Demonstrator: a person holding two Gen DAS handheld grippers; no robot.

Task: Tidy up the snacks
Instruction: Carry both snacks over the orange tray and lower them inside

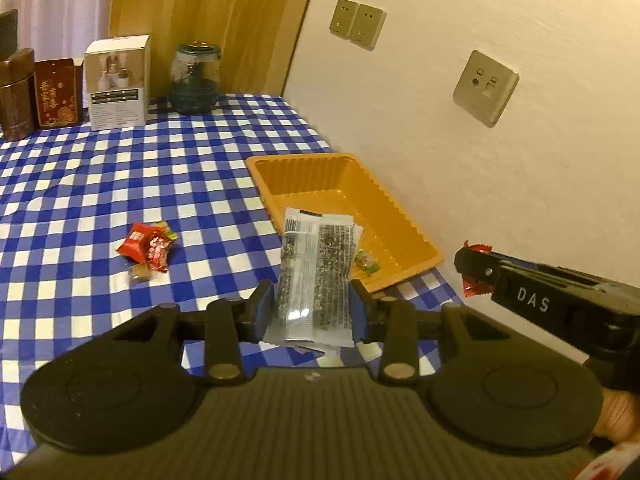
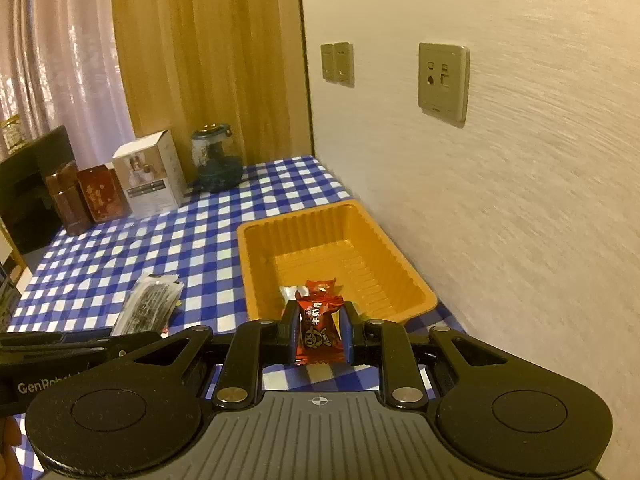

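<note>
Table [image 1: 120, 168]: blue-and-white checked cloth, beneath both sets of jaws.
Orange tray [image 2: 256, 264]: ahead of both grippers against the wall; a small green-wrapped sweet [image 1: 366, 261] lies inside.
Left gripper [image 1: 312, 300]: jaws partly closed, pressing the sides of a clear sesame bar packet [image 1: 316, 264] that stands upright between them.
Right gripper [image 2: 320, 332]: jaws closed as far as they go on a red wrapped candy [image 2: 319, 328].
Loose candies [image 1: 146, 250]: on the cloth, left of the left jaws.

One orange tray [image 2: 256, 264]; two boxes; one jar [image 1: 195, 78]; two grippers.
</note>
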